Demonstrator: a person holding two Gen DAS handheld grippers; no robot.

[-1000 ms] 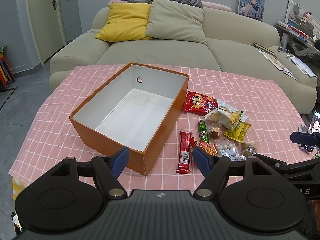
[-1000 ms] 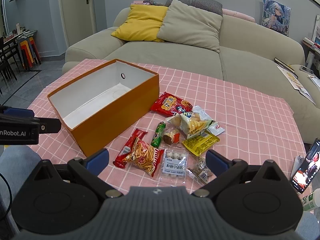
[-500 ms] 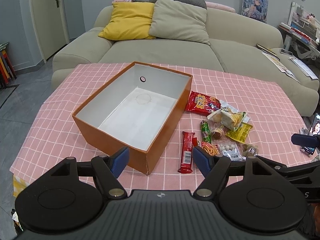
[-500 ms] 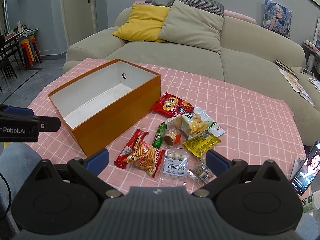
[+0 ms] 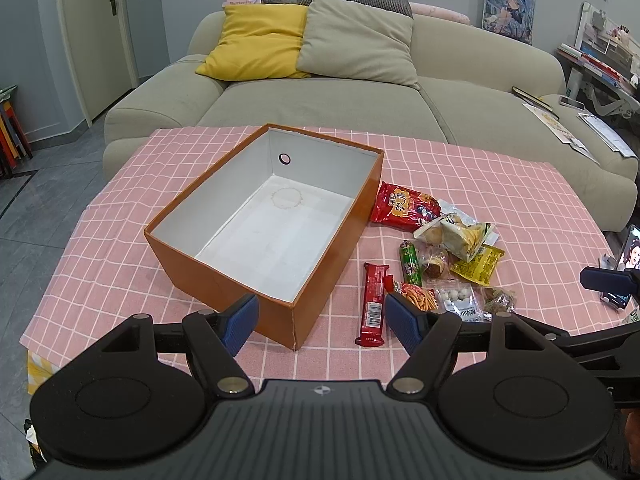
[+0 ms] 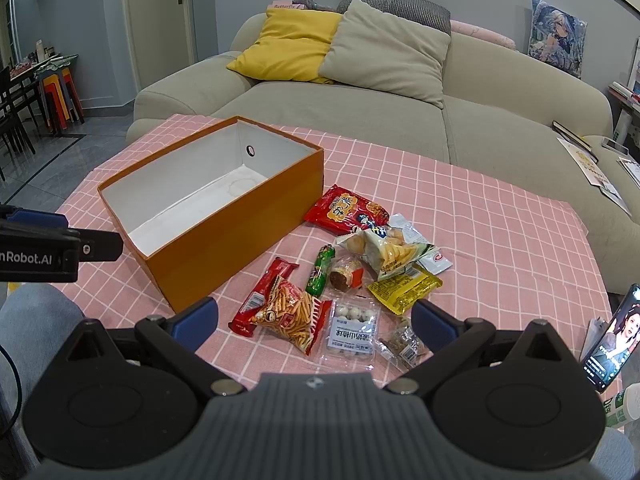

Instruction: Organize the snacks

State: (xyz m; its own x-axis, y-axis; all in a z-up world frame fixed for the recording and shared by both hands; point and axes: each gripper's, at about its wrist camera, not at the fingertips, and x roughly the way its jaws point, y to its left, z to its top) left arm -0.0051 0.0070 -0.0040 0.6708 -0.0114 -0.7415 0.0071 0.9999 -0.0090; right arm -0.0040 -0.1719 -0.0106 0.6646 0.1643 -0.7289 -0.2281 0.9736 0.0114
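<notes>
An orange box (image 5: 224, 280) (image 6: 224, 248) with a white, bare inside stands on the pink checked tablecloth (image 5: 500, 184). To its right lie several snack packets: a big red bag (image 6: 346, 210), a pale chip bag (image 6: 384, 250), a green stick (image 6: 320, 270), a long red bar (image 5: 373, 304), a fries bag (image 6: 290, 314), a clear pack of white balls (image 6: 354, 328) and a yellow sachet (image 6: 404, 286). My left gripper (image 5: 322, 322) hangs open over the box's near corner. My right gripper (image 6: 316, 320) hangs open above the nearest packets, holding nothing.
A beige sofa (image 5: 360, 96) with a yellow cushion (image 5: 256, 40) and a grey one stands behind the table. A phone (image 6: 612, 340) with a lit screen leans at the table's right edge. Stools (image 6: 60, 92) and a door stand at the far left.
The view has shifted slightly, with the box and snacks a little farther off. Both grippers stay open.
</notes>
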